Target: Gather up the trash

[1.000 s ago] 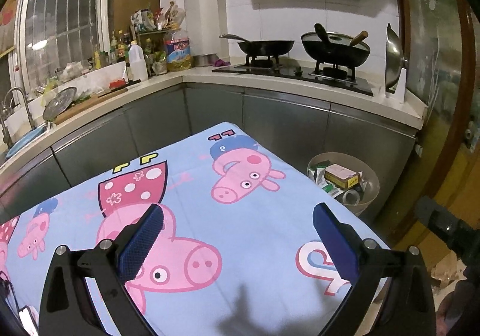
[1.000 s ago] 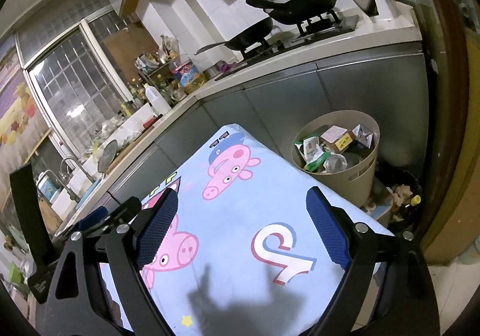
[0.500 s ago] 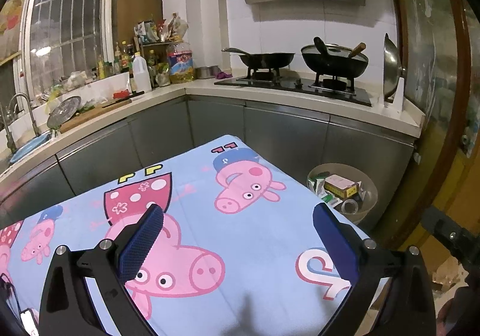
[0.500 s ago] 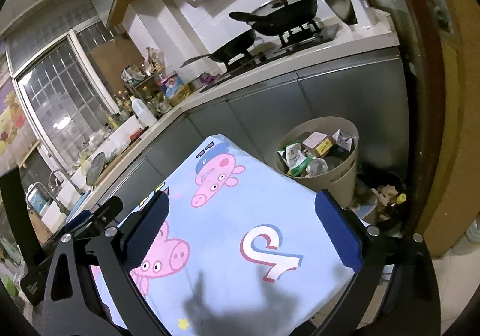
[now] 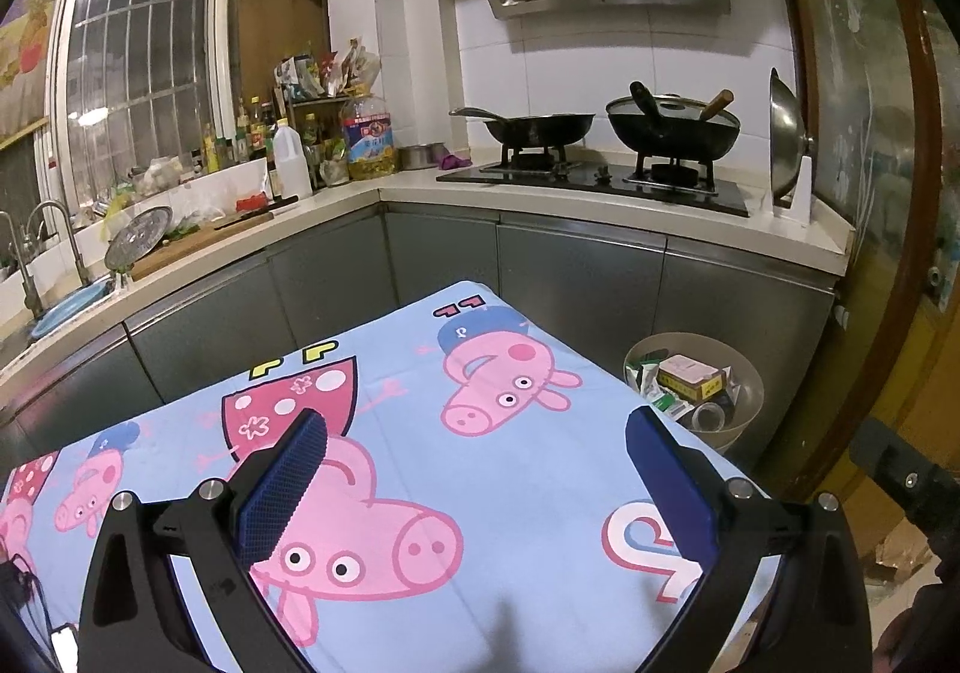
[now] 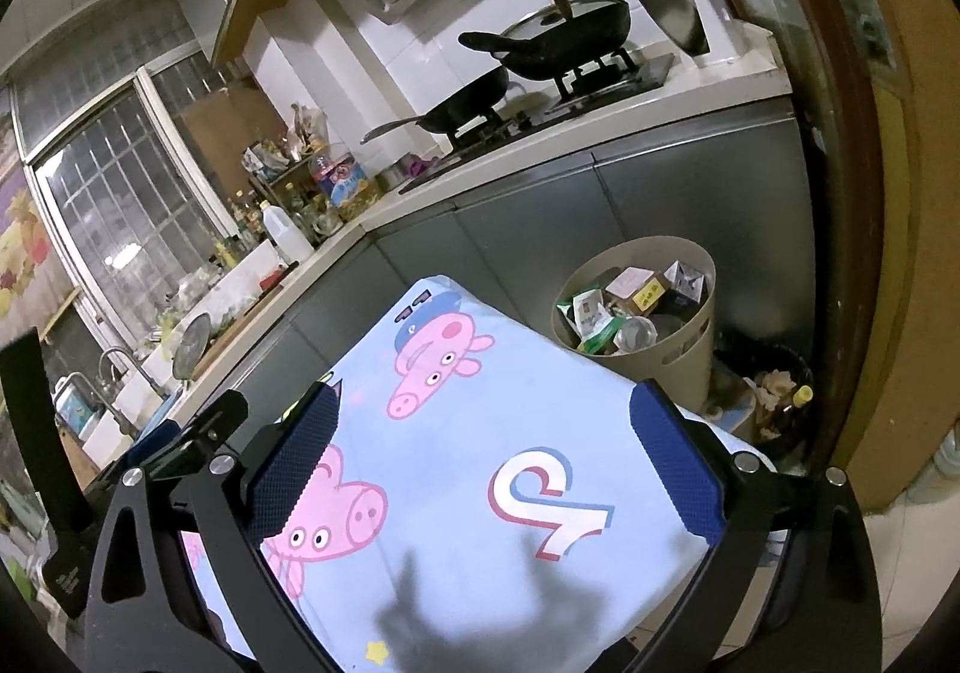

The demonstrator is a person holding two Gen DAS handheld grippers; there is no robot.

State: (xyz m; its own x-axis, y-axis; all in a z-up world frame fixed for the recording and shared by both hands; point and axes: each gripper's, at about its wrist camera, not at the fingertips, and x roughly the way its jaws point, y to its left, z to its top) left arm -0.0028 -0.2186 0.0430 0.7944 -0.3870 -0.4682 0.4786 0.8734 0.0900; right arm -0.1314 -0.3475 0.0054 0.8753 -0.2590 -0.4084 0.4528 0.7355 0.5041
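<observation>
Both tools hang over the table, which is draped in a light-blue cartoon-pig cloth (image 5: 540,469). The left tool (image 5: 474,463) stands wide with nothing between its blue pads; the right tool (image 6: 486,451) is also spread wide and empty, its jaws having just been opening. The trash — boxes and wrappers — sits in the beige waste bin (image 6: 678,349) on the floor past the table's far corner, at about two o'clock, against the grey cabinets.
</observation>
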